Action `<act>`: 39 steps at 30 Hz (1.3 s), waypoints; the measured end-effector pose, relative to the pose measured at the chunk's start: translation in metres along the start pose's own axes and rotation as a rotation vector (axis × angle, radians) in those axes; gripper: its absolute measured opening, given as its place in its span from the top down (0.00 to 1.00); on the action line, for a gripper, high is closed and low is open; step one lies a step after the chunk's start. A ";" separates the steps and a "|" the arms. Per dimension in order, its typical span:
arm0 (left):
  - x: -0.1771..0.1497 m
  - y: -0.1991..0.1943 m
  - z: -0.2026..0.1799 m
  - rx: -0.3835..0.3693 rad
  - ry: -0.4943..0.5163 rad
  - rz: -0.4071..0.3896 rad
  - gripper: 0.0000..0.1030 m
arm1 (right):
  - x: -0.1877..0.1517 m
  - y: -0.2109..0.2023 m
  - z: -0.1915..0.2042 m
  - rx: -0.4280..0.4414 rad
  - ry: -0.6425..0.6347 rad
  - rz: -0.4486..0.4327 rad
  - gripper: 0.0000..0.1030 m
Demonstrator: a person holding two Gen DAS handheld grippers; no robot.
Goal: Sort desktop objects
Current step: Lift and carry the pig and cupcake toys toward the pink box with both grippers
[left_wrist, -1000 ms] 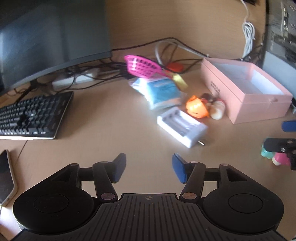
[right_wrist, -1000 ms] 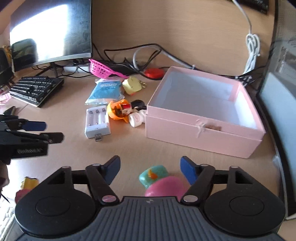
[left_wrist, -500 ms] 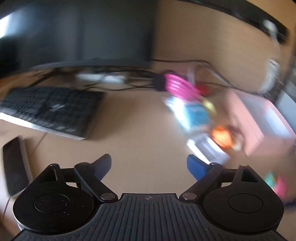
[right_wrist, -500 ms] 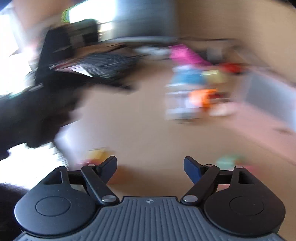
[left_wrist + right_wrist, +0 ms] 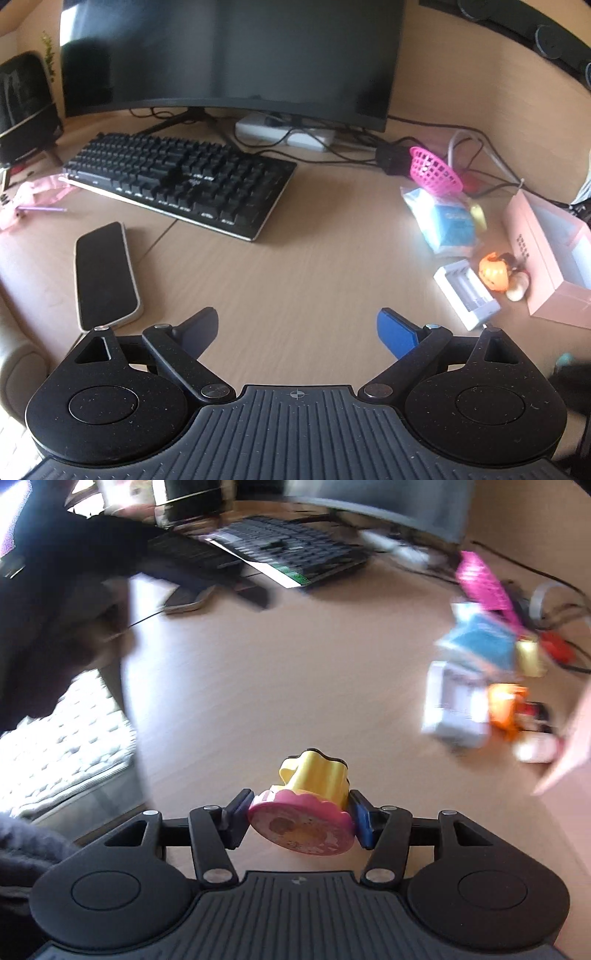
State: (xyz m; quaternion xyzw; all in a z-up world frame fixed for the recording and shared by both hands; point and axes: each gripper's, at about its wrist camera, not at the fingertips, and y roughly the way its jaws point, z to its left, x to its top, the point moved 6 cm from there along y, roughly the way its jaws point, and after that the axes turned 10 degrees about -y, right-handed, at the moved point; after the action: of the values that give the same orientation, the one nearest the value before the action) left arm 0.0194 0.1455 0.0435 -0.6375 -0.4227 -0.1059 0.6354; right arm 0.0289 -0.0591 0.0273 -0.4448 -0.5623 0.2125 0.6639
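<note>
Toy stamp (image 5: 308,805): yellow lobed handle, pink scalloped base with printed face. Right gripper (image 5: 299,818) jaws have just been closing; pads now clamp the base above the desk (image 5: 295,679). Left gripper (image 5: 297,332) spread wide, empty.

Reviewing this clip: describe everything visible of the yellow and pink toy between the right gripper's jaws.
The yellow and pink toy looks like moulded plastic: a lobed yellow body on a round pink base with a scalloped rim. It is tipped over, its base turned toward the camera and showing a blurred yellowish picture. It sits between the jaws of the right gripper, which have just been closing; both pads press against its sides. Whether it touches the wooden desk cannot be told.
</note>
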 end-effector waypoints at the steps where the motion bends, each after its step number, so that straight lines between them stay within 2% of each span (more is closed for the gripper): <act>1: -0.001 0.000 -0.002 -0.013 -0.001 0.001 0.06 | 0.001 0.000 -0.012 -0.022 0.027 0.002 0.47; 3: -0.005 0.001 -0.008 -0.045 0.013 0.006 0.06 | 0.001 0.001 -0.035 -0.073 0.073 0.001 0.46; 5: -0.012 0.004 -0.016 -0.092 0.052 0.017 0.06 | -0.006 -0.003 -0.041 -0.108 0.104 -0.012 0.46; 8: -0.027 0.005 -0.033 -0.209 0.125 0.056 0.06 | -0.010 -0.013 -0.048 -0.167 0.156 -0.041 0.39; 10: -0.038 0.003 -0.048 -0.319 0.180 0.076 0.05 | -0.022 -0.038 -0.047 -0.196 0.183 -0.087 0.22; 14: -0.058 0.002 -0.101 -0.471 0.354 0.080 0.04 | -0.057 -0.079 -0.052 -0.295 0.284 -0.121 0.21; 16: -0.064 0.011 -0.132 -0.473 0.447 0.057 0.04 | -0.076 -0.087 -0.060 -0.340 0.371 -0.119 0.21; 19: -0.070 0.029 -0.168 -0.473 0.507 0.071 0.06 | -0.098 -0.091 -0.068 -0.388 0.487 -0.107 0.21; 22: -0.073 0.047 -0.190 -0.459 0.534 0.098 0.26 | -0.108 -0.094 -0.068 -0.411 0.525 -0.114 0.21; 24: -0.072 0.055 -0.195 -0.442 0.529 0.113 0.49 | -0.109 -0.088 -0.067 -0.434 0.506 -0.104 0.21; 29: -0.068 0.050 -0.183 -0.445 0.490 0.120 0.53 | -0.097 -0.063 -0.068 -0.487 0.394 -0.043 0.21; 30: -0.067 0.048 -0.178 -0.439 0.496 0.120 0.54 | -0.094 -0.058 -0.068 -0.492 0.366 -0.024 0.23; 32: -0.066 0.042 -0.169 -0.434 0.494 0.132 0.54 | -0.092 -0.048 -0.069 -0.489 0.323 0.013 0.39; 33: -0.067 0.038 -0.163 -0.436 0.488 0.141 0.54 | -0.092 -0.046 -0.068 -0.479 0.317 0.033 0.50; 39: -0.071 0.014 -0.135 -0.456 0.454 0.184 0.54 | -0.092 -0.064 -0.070 -0.452 0.395 0.055 0.54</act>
State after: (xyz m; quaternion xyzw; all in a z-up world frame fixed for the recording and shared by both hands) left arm 0.0393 -0.0023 0.0083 -0.7590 -0.1764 -0.2792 0.5612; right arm 0.0553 -0.1889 0.0306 -0.6293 -0.4432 0.0093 0.6383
